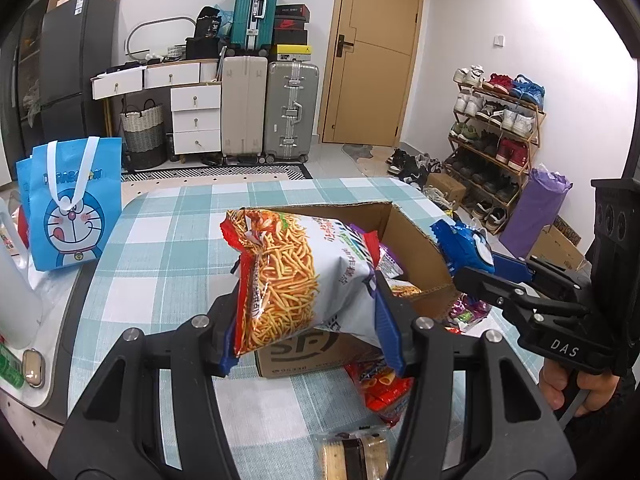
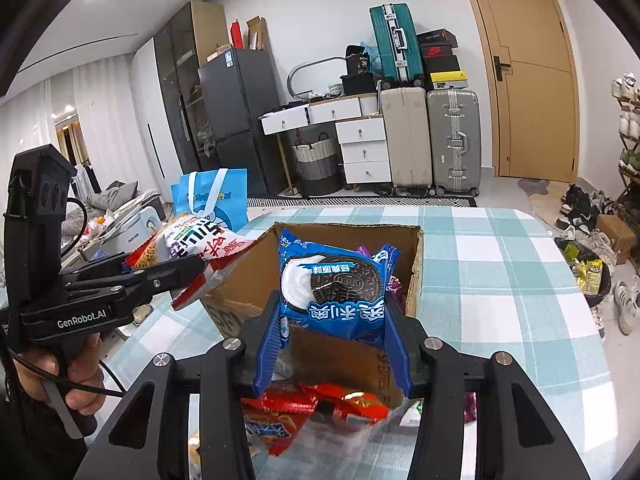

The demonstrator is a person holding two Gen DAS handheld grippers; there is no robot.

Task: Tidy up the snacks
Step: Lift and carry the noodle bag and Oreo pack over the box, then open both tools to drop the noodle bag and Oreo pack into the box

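Right wrist: cardboard box (image 2: 414,276) rim unobstructed

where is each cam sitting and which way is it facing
Left wrist: rides the left tongs, looking over their noodle snack bag at the cardboard box; right tongs and hand at right.
Right wrist: rides the right tongs, looking over their cookie pack; left tongs and hand at left.
Shared: box, checked tablecloth, suitcases, door.
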